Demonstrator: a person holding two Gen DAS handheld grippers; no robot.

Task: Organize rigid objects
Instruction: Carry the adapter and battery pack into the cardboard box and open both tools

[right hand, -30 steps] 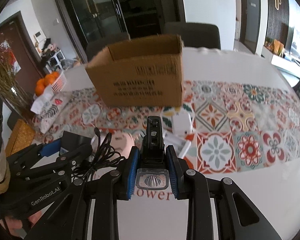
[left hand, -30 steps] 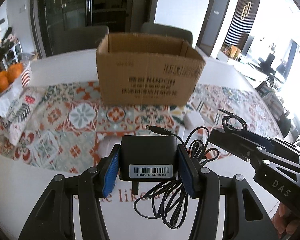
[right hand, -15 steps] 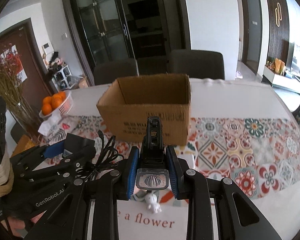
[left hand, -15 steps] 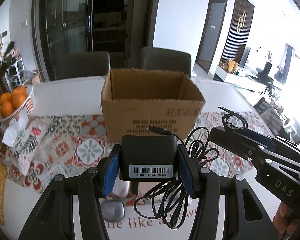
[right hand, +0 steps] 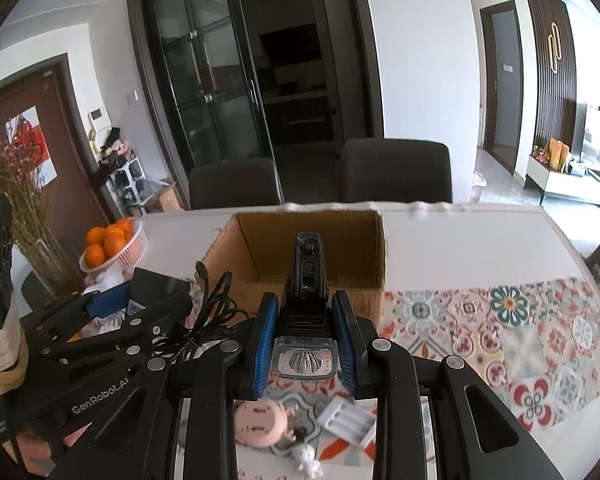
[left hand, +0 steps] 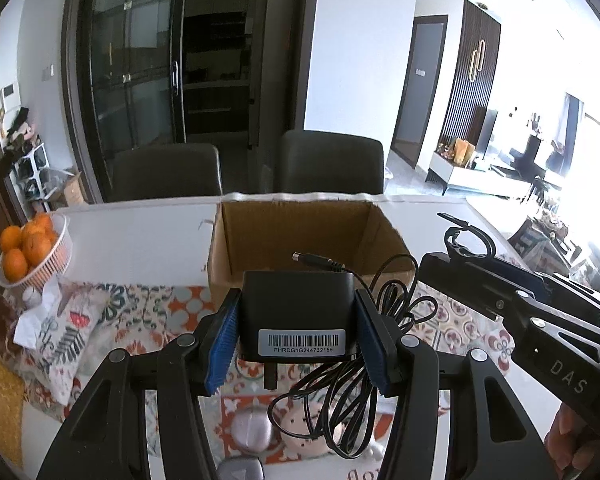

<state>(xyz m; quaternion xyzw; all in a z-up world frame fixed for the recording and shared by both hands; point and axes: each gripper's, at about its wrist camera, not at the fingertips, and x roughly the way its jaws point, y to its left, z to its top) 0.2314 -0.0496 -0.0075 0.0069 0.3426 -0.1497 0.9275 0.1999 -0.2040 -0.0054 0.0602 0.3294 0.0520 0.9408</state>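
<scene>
My left gripper (left hand: 298, 320) is shut on a black power adapter (left hand: 298, 312) whose coiled black cable (left hand: 364, 344) hangs to its right. It is held in the air in front of the open cardboard box (left hand: 300, 232). My right gripper (right hand: 304, 334) is shut on a black flashlight (right hand: 305, 300), also raised in front of the box (right hand: 312, 240). The left gripper also shows at the left of the right wrist view (right hand: 112, 312), and the right gripper shows at the right of the left wrist view (left hand: 500, 292).
On the patterned table runner (right hand: 500, 336) below lie a pink round toy (right hand: 260, 424), a white battery holder (right hand: 346, 424) and a small white figurine (right hand: 306, 456). A basket of oranges (left hand: 32, 252) stands at the left. Two dark chairs (left hand: 328, 168) stand behind the table.
Both grippers have risen with their loads and moved toward the box, whose open inside now shows. The table items have dropped lower in view.
</scene>
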